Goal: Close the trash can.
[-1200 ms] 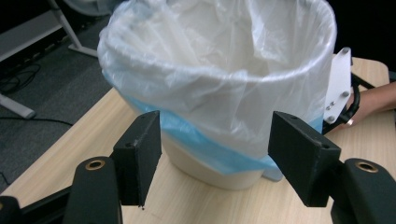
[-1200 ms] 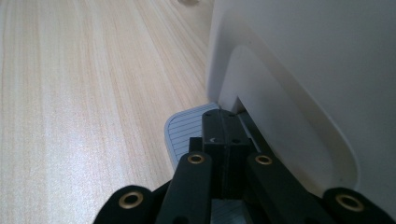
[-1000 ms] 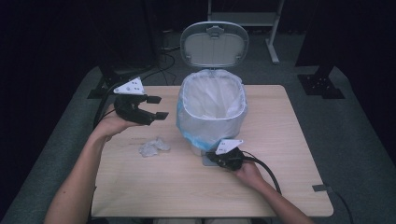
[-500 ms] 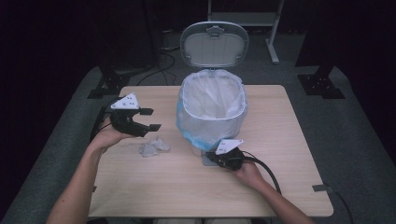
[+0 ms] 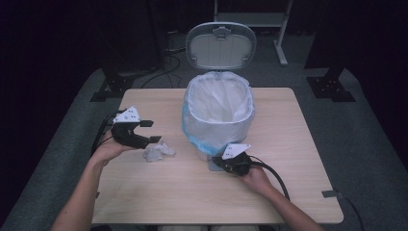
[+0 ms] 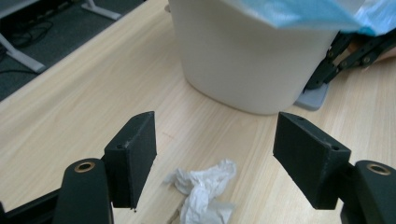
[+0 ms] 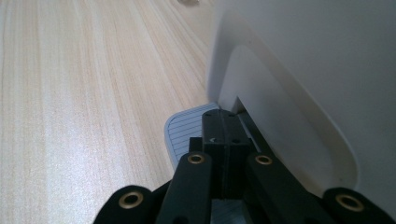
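Note:
A crumpled white tissue lies on the wooden table left of the white pedal bin, which has a bag liner and its lid standing up. My left gripper hovers open just left of and above the tissue. In the left gripper view the tissue lies low between the spread jaws of that gripper, untouched. My right gripper is shut, its tips resting on the grey pedal at the bin's foot. In the right gripper view the closed tips sit against the bin wall.
The table has bare wood to the right of the bin and along the front edge. A cable trails from the right gripper toward the front right. Dark stands and a floor surround the table.
My left gripper has come down and nearer the table, now close beside the tissue. The right hand and the bin have stayed put.

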The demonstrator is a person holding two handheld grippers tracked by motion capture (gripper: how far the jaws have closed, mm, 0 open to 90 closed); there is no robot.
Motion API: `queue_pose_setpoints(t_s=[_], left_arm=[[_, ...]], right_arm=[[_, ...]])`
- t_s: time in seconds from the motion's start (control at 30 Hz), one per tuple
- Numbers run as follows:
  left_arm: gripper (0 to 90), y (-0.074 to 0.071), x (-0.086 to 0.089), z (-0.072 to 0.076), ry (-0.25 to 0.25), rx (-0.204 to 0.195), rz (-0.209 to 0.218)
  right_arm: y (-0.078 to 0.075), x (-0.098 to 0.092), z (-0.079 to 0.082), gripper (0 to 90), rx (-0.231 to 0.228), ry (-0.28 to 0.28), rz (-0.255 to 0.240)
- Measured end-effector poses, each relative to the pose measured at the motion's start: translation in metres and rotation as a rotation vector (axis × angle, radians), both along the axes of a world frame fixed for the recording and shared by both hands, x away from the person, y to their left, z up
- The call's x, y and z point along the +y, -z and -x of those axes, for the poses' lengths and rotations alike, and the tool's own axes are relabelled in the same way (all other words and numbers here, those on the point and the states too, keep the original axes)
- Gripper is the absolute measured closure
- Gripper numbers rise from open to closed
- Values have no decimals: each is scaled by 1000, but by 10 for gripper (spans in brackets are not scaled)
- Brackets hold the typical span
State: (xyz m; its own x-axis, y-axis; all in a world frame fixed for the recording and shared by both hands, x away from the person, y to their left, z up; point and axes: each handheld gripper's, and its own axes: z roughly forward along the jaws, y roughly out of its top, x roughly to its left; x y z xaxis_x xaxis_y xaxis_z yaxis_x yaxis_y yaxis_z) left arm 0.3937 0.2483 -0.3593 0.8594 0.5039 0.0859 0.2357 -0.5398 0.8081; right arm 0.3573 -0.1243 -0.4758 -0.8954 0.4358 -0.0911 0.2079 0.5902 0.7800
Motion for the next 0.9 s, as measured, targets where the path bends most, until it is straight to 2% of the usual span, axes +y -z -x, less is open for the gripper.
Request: queue_pose_setpoints(t_s=[0.23, 0.47, 0.57, 0.9], left_arm=[[295, 12, 3, -1, -6, 8, -18], [307, 24, 8, -2, -16, 3, -11], [308, 32, 8, -3, -12, 12, -32], [337, 45, 10, -6, -7, 19, -46]], right_arm=[[0, 0, 0, 900, -3, 1, 0], [0, 0, -1, 900, -6, -1, 1], [0, -1, -1, 900, -10, -3, 4], [0, -1, -1, 900, -10, -4, 3]])
